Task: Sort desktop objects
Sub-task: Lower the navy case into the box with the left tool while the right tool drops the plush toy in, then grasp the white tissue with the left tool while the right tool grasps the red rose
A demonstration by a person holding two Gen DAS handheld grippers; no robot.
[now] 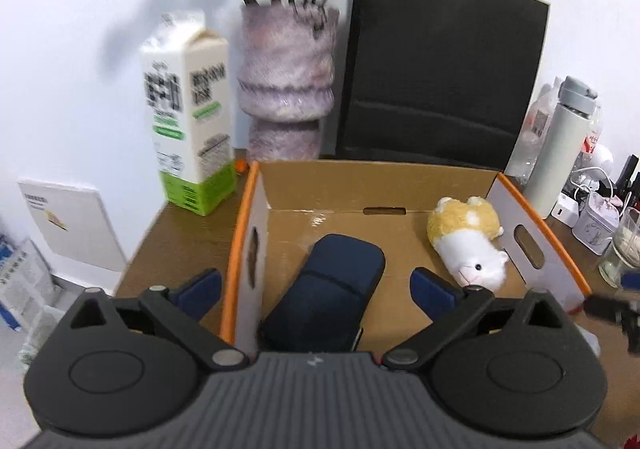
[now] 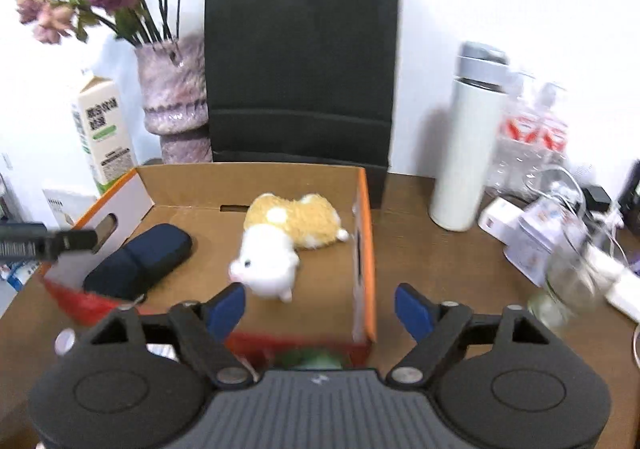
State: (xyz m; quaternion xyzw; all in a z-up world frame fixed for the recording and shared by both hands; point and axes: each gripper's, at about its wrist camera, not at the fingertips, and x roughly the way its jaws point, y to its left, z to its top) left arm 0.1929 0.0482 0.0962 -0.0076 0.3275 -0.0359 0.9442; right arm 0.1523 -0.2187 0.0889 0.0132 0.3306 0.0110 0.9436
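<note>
An open cardboard box (image 1: 320, 185) with orange edges stands on the brown desk. Inside lie a dark blue case (image 1: 332, 293) and a yellow-and-white plush toy (image 1: 468, 241). My left gripper (image 1: 316, 289) is open and empty, its fingers straddling the box's left wall above the case. In the right wrist view the box (image 2: 248, 181) holds the same case (image 2: 140, 261) and plush (image 2: 280, 245). My right gripper (image 2: 320, 305) is open and empty, straddling the box's right wall. The left gripper's tip (image 2: 44, 241) shows at the left.
A milk carton (image 1: 188, 113), a vase of flowers (image 1: 286, 81) and a black paper bag (image 1: 440, 61) stand behind the box. A white flask (image 2: 472, 137), plastic bottles (image 2: 532, 137), a glass (image 2: 572, 277), a tin (image 2: 540, 241) and cables crowd the desk's right side.
</note>
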